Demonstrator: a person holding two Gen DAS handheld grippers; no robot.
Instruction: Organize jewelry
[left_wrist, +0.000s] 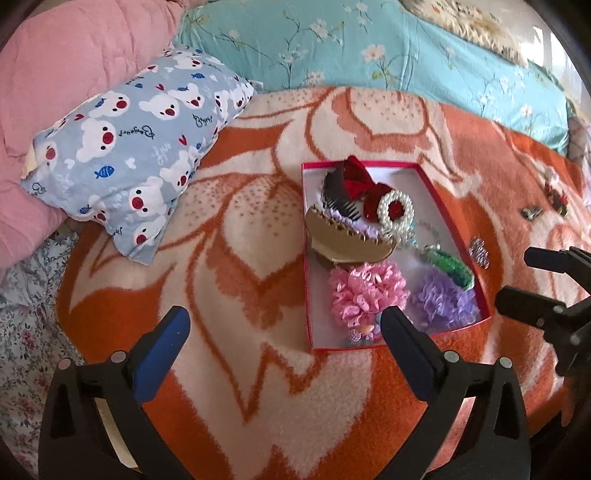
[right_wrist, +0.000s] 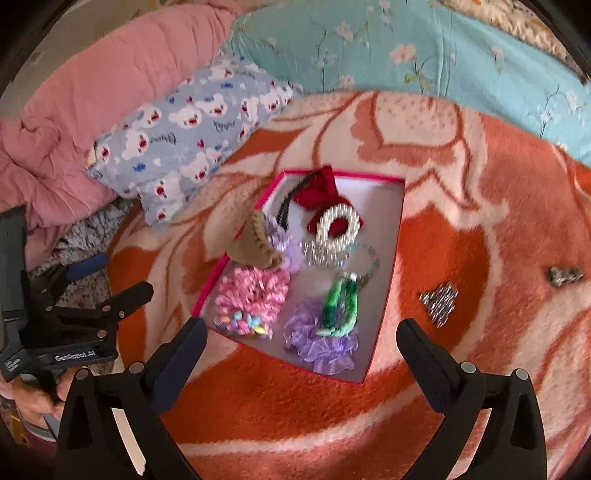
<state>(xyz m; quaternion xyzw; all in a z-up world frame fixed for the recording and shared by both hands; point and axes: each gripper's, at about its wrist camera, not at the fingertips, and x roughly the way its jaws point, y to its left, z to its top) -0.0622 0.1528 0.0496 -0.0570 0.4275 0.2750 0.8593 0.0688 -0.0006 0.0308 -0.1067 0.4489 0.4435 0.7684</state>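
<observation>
A shallow red-rimmed box (left_wrist: 305, 258) (right_wrist: 391, 236) lies on the orange blanket. It holds a red bow (left_wrist: 360, 181), a pearl clip (left_wrist: 397, 212) (right_wrist: 338, 230), a tan claw clip (left_wrist: 351, 240), pink (left_wrist: 365, 291) and purple (right_wrist: 325, 343) scrunchies and a green piece (right_wrist: 341, 304). A silver sparkly clip (right_wrist: 439, 301) (left_wrist: 479, 251) lies on the blanket right of the box. A small dark clip (right_wrist: 563, 275) (left_wrist: 532, 212) lies farther right. My left gripper (left_wrist: 286, 323) is open and empty, near the box's front left. My right gripper (right_wrist: 301, 338) is open and empty above the box's near corner, and shows at the left wrist view's right edge (left_wrist: 517, 277).
A blue bear-print pillow (left_wrist: 136, 147) (right_wrist: 188, 140) lies left of the box. A pink quilt (left_wrist: 74, 66) and a teal floral pillow (left_wrist: 369, 48) lie behind. A small red ornament (left_wrist: 557, 197) lies at the far right of the blanket.
</observation>
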